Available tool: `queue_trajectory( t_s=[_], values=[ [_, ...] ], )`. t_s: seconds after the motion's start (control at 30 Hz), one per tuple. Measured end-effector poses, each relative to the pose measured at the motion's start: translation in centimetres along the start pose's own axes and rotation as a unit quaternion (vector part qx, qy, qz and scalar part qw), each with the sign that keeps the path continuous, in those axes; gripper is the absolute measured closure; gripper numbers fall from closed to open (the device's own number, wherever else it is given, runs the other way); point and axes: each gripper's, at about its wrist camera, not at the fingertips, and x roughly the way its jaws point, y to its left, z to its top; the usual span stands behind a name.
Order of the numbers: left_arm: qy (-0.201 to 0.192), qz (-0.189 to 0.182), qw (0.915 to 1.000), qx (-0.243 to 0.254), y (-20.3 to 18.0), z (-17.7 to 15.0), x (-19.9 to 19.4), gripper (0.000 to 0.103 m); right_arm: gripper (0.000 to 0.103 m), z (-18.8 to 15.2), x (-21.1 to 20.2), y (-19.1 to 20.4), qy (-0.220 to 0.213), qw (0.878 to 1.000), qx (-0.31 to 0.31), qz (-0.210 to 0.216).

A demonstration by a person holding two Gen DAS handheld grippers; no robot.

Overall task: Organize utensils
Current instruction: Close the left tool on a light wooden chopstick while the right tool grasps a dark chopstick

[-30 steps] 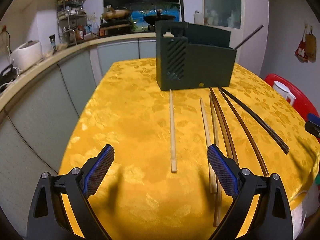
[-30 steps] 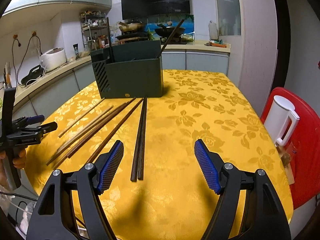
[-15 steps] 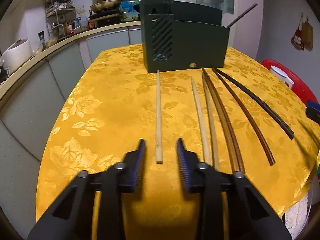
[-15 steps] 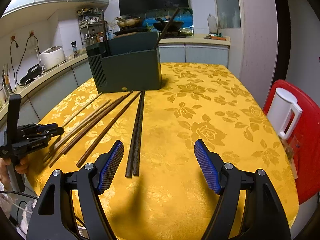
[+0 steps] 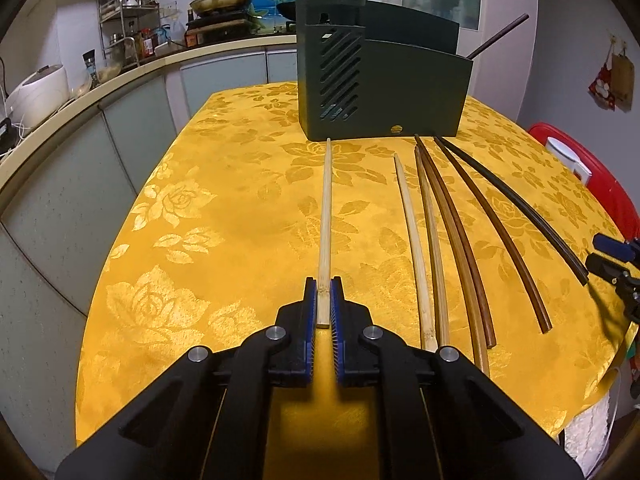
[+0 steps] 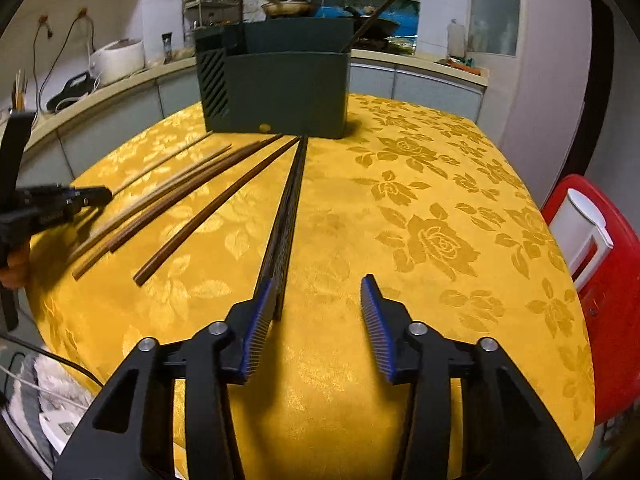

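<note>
Left gripper: clamped on the near end of 1 pale bamboo chopstick; both blue pads press its sides.
Right gripper: jaws closing, not yet gripping; the black chopstick pair lies just inside the left pad, and the right pad is well clear of it.
Pale chopstick, place: flat on the yellow tablecloth, left of all the other sticks and apart from them.
Pale chopstick, axis: straight ahead of the left gripper, in line with its fingers; far tip nearly touches the foot of the dark green utensil holder.
Black pair, axis: runs away from the right gripper toward the holder's front edge, near ends between the jaws, off-centre to the left.
Other sticks: 2 more pale ones and 3 brown ones lie fanned between the 2 grippers, tips toward the holder.
Holder: stands upright at the far side of the table; 1 dark stick already leans out of its right end.
Nearer hand: left for the pale sticks, right for the black pair.
Likely next move: lift the pale chopstick by its near end, tip it upright, and carry it forward into the holder.
</note>
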Motion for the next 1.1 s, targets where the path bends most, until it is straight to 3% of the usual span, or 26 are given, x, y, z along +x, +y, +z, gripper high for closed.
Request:
queue_trajectory(
  t_s=[0.5,0.63,0.9,1.1],
  values=[
    [-0.002,0.003,1.0,0.009,-0.7,-0.1,0.0,0.096,0.067,-0.2,0.7,1.3,0.007,1.0,-0.031,0.001],
    [-0.003,0.005,0.9999,0.013,-1.1,-0.2,0.0,0.096,0.078,0.1,1.0,0.7,0.011,1.0,-0.014,-0.004],
    [-0.005,0.008,0.9999,0.011,-1.2,-0.2,0.0,0.096,0.079,0.0,1.0,0.7,0.005,1.0,-0.008,0.01],
    [-0.008,0.009,0.9998,0.013,-1.3,-0.2,-0.1,0.096,0.095,0.1,1.1,0.4,0.005,1.0,0.0,0.013]
  ],
)
